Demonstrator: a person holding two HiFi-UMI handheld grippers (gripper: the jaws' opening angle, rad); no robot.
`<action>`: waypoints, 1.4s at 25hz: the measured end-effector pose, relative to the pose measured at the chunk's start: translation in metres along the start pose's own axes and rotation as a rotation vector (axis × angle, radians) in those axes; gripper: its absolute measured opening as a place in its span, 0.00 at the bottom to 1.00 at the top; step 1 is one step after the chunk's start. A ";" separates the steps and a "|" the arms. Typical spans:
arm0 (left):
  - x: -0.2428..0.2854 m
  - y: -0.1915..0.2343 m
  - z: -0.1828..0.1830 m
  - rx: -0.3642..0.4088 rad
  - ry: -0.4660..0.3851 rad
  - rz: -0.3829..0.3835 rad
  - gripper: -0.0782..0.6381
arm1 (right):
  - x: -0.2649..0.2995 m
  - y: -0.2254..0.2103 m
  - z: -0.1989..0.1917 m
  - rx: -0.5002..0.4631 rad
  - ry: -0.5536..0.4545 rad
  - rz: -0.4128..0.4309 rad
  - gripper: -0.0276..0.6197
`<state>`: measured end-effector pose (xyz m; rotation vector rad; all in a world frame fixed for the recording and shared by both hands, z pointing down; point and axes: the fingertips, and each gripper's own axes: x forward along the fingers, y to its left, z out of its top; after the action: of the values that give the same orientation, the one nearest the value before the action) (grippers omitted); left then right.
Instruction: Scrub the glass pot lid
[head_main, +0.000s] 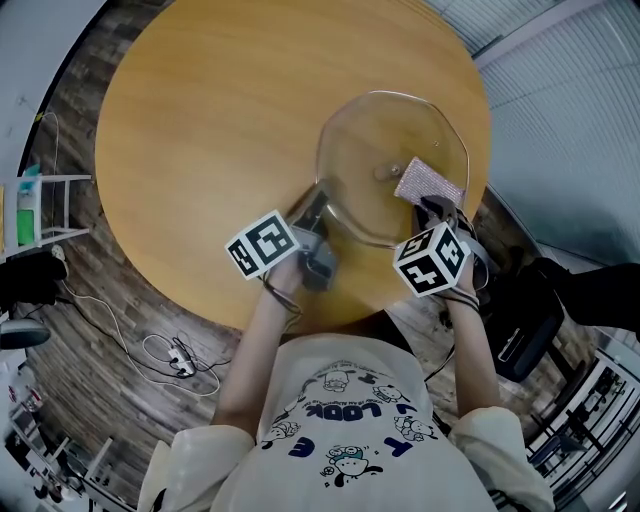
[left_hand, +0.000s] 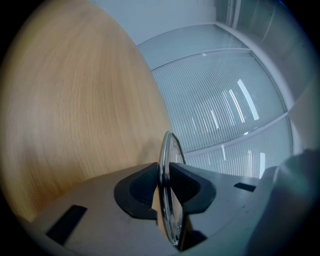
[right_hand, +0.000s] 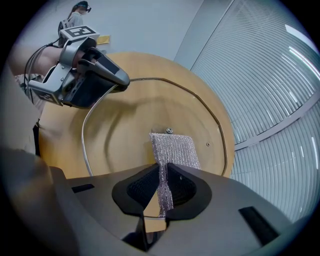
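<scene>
A clear glass pot lid (head_main: 375, 165) with a metal rim is held tilted above the round wooden table (head_main: 200, 150). My left gripper (head_main: 318, 205) is shut on the lid's near-left rim; in the left gripper view the rim (left_hand: 166, 165) stands edge-on between the dark pads. My right gripper (head_main: 432, 207) is shut on a silvery scrub cloth (head_main: 428, 181), which lies flat on the lid's inner face beside the centre screw (right_hand: 170, 131). In the right gripper view the scrub cloth (right_hand: 172, 150) fans out from the jaws, and the left gripper (right_hand: 117, 80) clamps the lid's rim at upper left.
The table's edge (head_main: 330, 325) runs just before my body. Cables (head_main: 170, 352) lie on the wood-plank floor at left, with a white stool (head_main: 45, 205) further left. A dark bag (head_main: 525, 320) sits on the floor at right. A ribbed glass wall (right_hand: 270, 75) stands behind the table.
</scene>
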<state>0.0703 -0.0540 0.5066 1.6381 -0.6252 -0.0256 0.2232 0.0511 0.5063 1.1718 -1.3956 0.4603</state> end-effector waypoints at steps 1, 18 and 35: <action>0.000 0.000 0.000 -0.002 -0.001 0.001 0.21 | 0.000 0.001 0.000 0.003 0.000 0.005 0.13; -0.003 0.002 -0.003 -0.036 -0.009 -0.002 0.21 | -0.004 0.018 0.009 0.033 0.001 0.054 0.13; -0.003 0.002 -0.004 -0.065 -0.015 -0.010 0.21 | -0.011 0.040 0.018 0.042 -0.004 0.110 0.13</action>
<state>0.0682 -0.0490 0.5077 1.5800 -0.6213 -0.0647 0.1780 0.0570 0.5067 1.1340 -1.4648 0.5670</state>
